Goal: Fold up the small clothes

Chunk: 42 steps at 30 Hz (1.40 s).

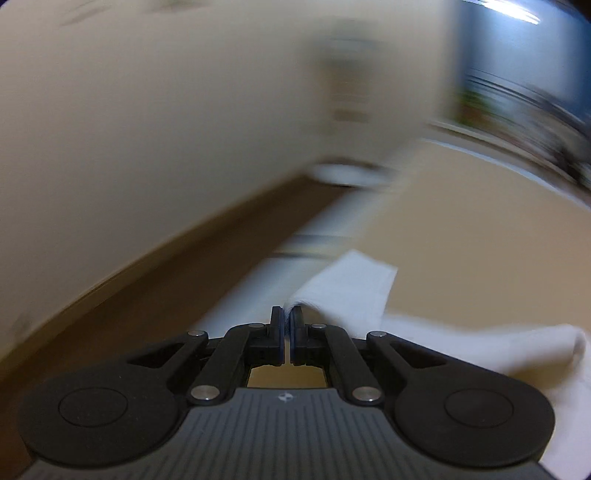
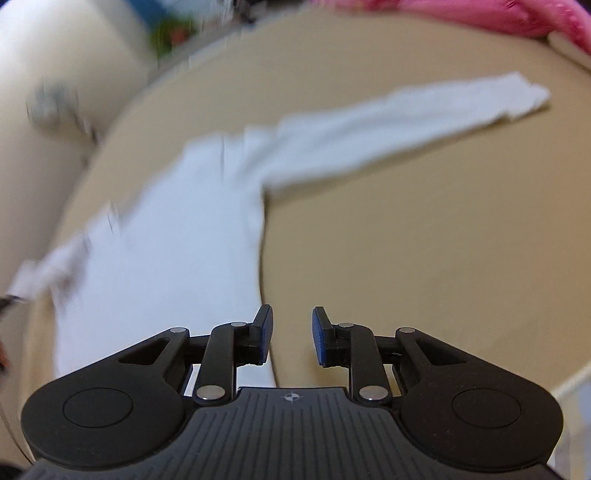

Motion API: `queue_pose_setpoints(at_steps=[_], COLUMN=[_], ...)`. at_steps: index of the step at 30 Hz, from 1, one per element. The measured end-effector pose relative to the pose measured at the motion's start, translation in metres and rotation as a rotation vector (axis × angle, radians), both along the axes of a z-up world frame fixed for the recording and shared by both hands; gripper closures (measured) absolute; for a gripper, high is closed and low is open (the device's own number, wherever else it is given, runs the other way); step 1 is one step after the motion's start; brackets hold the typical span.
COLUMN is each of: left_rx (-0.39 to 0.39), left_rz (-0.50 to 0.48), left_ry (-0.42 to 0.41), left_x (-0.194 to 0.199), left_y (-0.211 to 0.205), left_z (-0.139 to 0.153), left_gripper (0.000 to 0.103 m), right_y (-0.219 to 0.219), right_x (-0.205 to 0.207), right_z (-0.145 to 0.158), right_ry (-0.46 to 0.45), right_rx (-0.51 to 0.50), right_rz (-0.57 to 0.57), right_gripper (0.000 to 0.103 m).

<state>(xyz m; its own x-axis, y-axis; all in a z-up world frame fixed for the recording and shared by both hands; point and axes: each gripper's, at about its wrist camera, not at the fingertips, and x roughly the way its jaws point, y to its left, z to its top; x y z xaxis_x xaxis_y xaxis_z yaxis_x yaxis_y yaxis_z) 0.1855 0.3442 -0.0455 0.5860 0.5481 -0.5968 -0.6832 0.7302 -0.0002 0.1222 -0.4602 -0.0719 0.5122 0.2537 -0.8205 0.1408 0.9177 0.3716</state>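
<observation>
A white long-sleeved garment (image 2: 177,236) lies on the tan table (image 2: 424,229), one sleeve (image 2: 406,122) stretched to the far right. My left gripper (image 1: 287,321) is shut on an edge of the white garment (image 1: 351,291), which trails off to the right and under the gripper. My right gripper (image 2: 289,334) is open and empty, hovering over the garment's right edge near the table's front. Both views are blurred by motion.
A pink cloth (image 2: 480,14) lies at the table's far edge. In the left wrist view a cream wall (image 1: 147,129) and brown floor (image 1: 184,266) are to the left of the table (image 1: 480,240). A dark blue object (image 1: 517,55) stands at the far right.
</observation>
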Motion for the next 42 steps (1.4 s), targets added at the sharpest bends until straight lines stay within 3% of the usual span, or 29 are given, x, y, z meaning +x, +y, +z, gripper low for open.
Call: queue_pose_setpoints(at_steps=[2,3,4,6,8,10,13,17,20,23,25,27,29,33,42], left_rx=[-0.086,-0.122,-0.162,-0.207,-0.131,-0.083,-0.154,-0.189,-0.13,-0.142,-0.177,-0.228,-0.211,-0.274,-0.339], left_rz=[0.153,0.204,0.236,0.214,0.082,-0.079,-0.355,-0.695,-0.898,-1.049,-1.004,-0.938,-0.885,-0.854,-0.746], left_ry=[-0.048,-0.06,-0.058,-0.065,-0.088,-0.112,-0.11,0.008,0.113,0.224,0.35,0.335,0.332,0.323,0.435], left_x=[-0.037,-0.05,-0.059,-0.063,-0.056,-0.048,-0.027,-0.011,-0.013,-0.02,-0.028,-0.035,-0.05,-0.087,-0.174], left_y=[0.053,0.067,0.078,0.081,0.059,0.026,-0.036,-0.14,-0.212,-0.256,-0.261,-0.255,-0.259,-0.255,-0.244], left_z=[-0.015,-0.023,-0.03,-0.029,-0.01,0.005,0.011,-0.001,-0.019,-0.053,-0.086,-0.079,-0.061,-0.037,-0.055], left_gripper=[0.099,0.091,0.082,0.082,0.081,0.071,0.07,0.07,0.07,0.071,0.072,0.074,0.073,0.073,0.072], right_y=[0.01,0.014,0.018,0.027,0.034,0.042,0.051,0.055,0.052,0.051,0.051,0.051,0.05,0.041,0.042], right_x=[-0.001,-0.001,-0.001,-0.011,-0.015,-0.024,-0.031,-0.042,-0.051,-0.06,-0.068,-0.076,-0.083,-0.094,-0.103], right_z=[-0.011,-0.016,-0.021,-0.025,-0.022,-0.023,-0.021,-0.023,-0.023,-0.025,-0.026,-0.027,-0.024,-0.024,-0.024], right_ry=[0.041,0.059,0.077,0.068,0.054,0.053,0.058,0.054,0.055,0.053,0.051,0.052,0.041,0.052,0.089], right_rx=[-0.05,-0.067,-0.087,-0.138,-0.185,-0.21,-0.236,-0.254,-0.238,-0.22,-0.223,-0.231,-0.23,-0.151,-0.111], right_rz=[0.026,0.041,0.061,0.076,0.111,0.121,0.112,0.091,0.07,0.063,0.076,0.094,0.106,0.093,0.098], right_gripper=[0.079,0.079,0.078,0.078,0.075,0.073,0.073,0.073,0.073,0.073,0.075,0.081,0.081,0.081,0.081])
